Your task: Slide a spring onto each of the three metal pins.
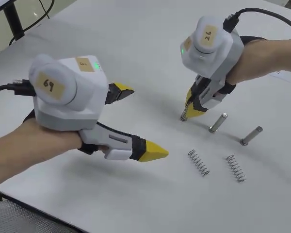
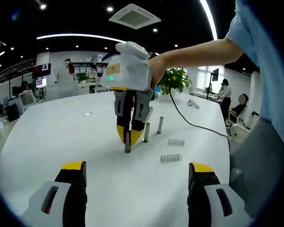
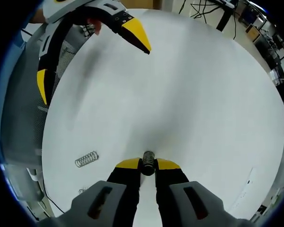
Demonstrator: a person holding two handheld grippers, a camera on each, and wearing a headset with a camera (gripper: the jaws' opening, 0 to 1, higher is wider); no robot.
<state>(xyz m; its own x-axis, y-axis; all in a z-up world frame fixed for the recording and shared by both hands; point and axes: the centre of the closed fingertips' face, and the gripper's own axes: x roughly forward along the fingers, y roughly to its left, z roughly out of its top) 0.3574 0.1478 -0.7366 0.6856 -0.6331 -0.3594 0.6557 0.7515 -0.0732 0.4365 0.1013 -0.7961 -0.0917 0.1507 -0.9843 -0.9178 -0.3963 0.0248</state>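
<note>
The white bench (image 1: 136,39) carries everything. The left gripper (image 1: 146,121) hovers near its near edge, jaws wide apart, holding nothing. The right gripper (image 1: 190,111) is farther in and clamps an upright spring (image 1: 184,116) whose lower end touches the bench. Just beside it stand one pin (image 1: 217,123) and a second pin (image 1: 250,136). A loose spring (image 1: 198,161) and another loose spring (image 1: 235,168) lie nearer the near edge.
</note>
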